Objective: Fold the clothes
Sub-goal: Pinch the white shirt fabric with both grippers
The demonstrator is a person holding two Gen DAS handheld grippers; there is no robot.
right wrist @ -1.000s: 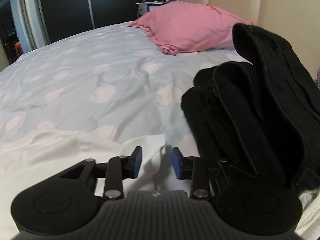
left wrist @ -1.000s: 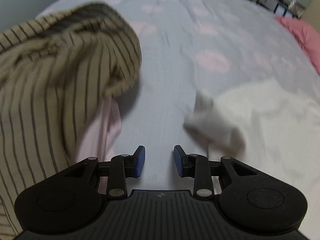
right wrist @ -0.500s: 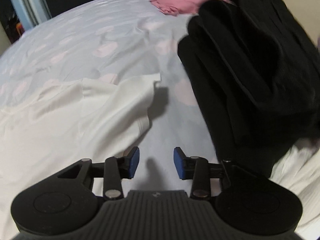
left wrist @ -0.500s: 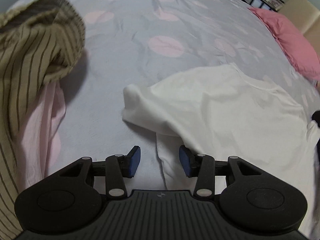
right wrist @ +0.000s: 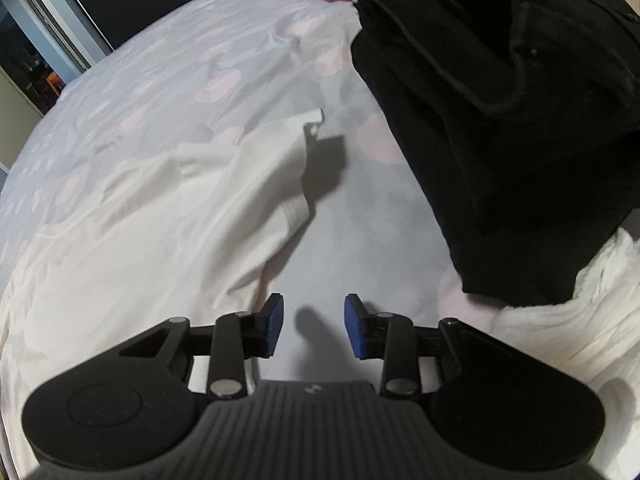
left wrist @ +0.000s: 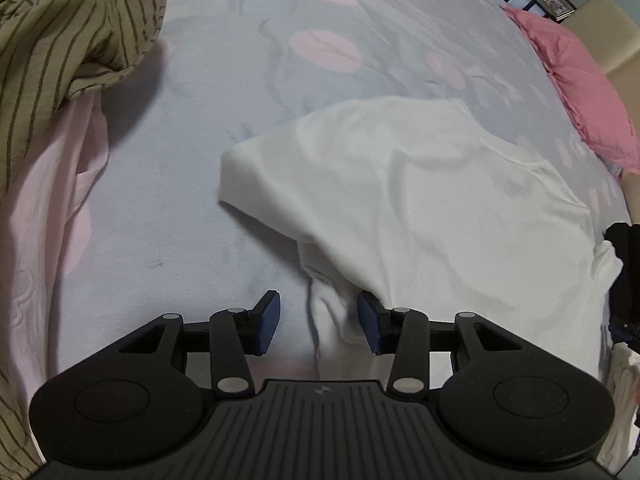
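Left wrist view, nearest first: showing the left hand-held gripper point(left wrist: 318, 318) pointing down at the bed point(left wrist: 180, 200), jaws apart and having just been opening, with a bunched fold of the white T-shirt point(left wrist: 420, 184) lying between the pads but not looking pinched. Spreading beyond that, the shirt's body lying across the near part of the bed, one sleeve flopping out toward the bare sheet. Lying at the left edge of the frame, a pale pink garment point(left wrist: 40, 220) under a striped tan one point(left wrist: 72, 28); resting at the far right corner, a pink pillow point(left wrist: 576, 92).

Right wrist view: showing the right hand-held gripper point(right wrist: 314, 326) also standing apart, holding nothing, hovering over bare sheet just beside the shirt's side edge. Lying ahead, the other sleeve point(right wrist: 280, 160), its tip curling up. Piling to the right, a black garment point(right wrist: 500, 100) over a white ribbed item point(right wrist: 580, 320).

Judging the step: settling both grippers at the shirt's near side corners, likely for a first fold. Calling next for closing each pair of pads on fabric, the right one needing to shift left onto the cloth first.

Revealing only on the left: the striped and pink garments. Revealing only on the right: the full black pile and the dark doors point(right wrist: 120, 0) past the far edge.
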